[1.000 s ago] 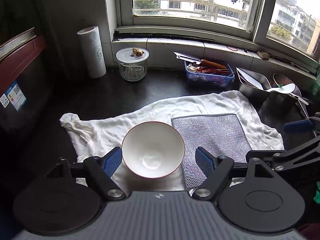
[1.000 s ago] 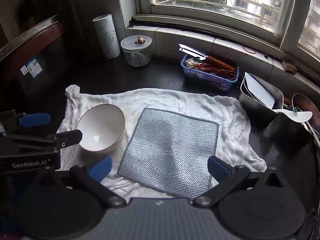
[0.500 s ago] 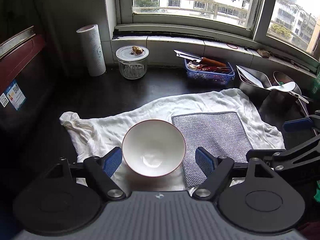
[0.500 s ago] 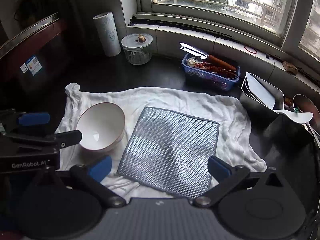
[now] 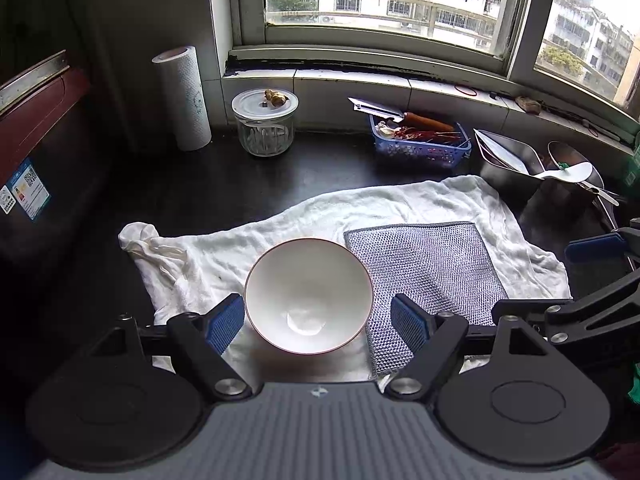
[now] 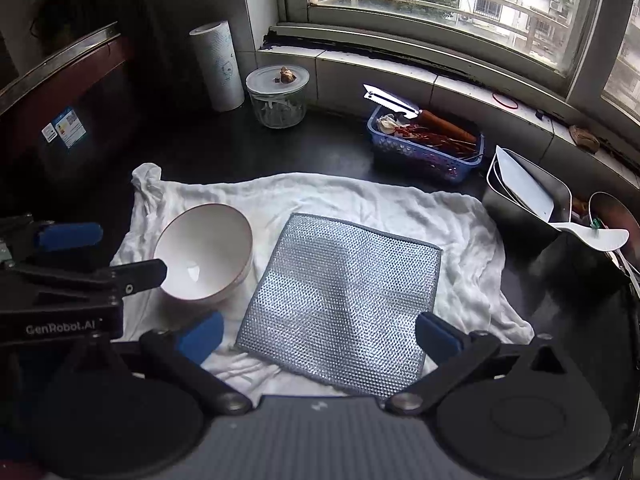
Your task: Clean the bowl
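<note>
A white bowl (image 5: 308,294) with a thin red rim stands upright on a white towel (image 5: 400,204). It also shows in the right wrist view (image 6: 204,252). My left gripper (image 5: 318,322) is open, its blue pads either side of the bowl's near part, not touching it. A silver mesh scrubbing cloth (image 6: 340,304) lies flat on the towel (image 6: 360,200) right of the bowl; it also shows in the left wrist view (image 5: 424,276). My right gripper (image 6: 318,338) is open above the cloth's near edge, empty.
A paper towel roll (image 5: 182,98), a lidded glass jar (image 5: 265,122) and a blue basket with a knife (image 5: 418,140) stand along the back wall. Steel containers with a white spoon (image 5: 532,164) are at the right. A dark appliance (image 5: 36,152) is at the left.
Both views have shifted slightly, so the bowl and cloth sit a little lower and nearer in the frames. Both grippers stay open; nothing was grasped.
</note>
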`<state>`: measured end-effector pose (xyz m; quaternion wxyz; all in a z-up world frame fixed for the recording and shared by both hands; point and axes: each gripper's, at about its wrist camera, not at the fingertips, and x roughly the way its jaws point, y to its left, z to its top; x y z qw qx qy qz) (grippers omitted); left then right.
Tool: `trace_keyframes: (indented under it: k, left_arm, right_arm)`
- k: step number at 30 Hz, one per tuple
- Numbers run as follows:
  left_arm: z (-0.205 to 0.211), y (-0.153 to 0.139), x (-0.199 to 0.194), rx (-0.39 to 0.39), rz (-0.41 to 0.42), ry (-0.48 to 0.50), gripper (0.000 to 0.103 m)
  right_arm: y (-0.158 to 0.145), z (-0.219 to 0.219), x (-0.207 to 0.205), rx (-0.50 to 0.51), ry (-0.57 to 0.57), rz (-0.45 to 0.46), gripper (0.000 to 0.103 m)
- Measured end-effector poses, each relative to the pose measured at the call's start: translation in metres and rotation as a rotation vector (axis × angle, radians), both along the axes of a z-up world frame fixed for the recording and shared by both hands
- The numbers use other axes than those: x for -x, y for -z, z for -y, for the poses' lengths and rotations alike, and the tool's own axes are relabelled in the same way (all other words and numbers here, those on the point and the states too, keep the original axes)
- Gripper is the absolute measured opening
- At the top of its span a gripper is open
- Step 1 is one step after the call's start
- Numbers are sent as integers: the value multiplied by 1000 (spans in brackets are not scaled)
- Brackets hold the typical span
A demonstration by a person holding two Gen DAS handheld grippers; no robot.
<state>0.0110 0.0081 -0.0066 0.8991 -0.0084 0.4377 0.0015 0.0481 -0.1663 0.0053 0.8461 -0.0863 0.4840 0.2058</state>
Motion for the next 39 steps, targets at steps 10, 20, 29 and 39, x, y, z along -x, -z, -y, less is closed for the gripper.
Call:
trace_keyframes:
  k: [10,20,29,39]
  left_arm:
    - [-2,3,-5,4,-7,1,80]
    - [-3,6,-11,8,-19,-2,80]
    - [-15,24,-18,54,-14,9,80]
    - [-33,59,-26,214,-83,19,80]
  right_arm:
    - [3,-2,-5,2,0,-10,102]
    - [6,-4,-14,3,-6,-22,102]
    - [28,2,-29,-31,-33,-3,102]
    - [84,-6,-48,44,-107,50,102]
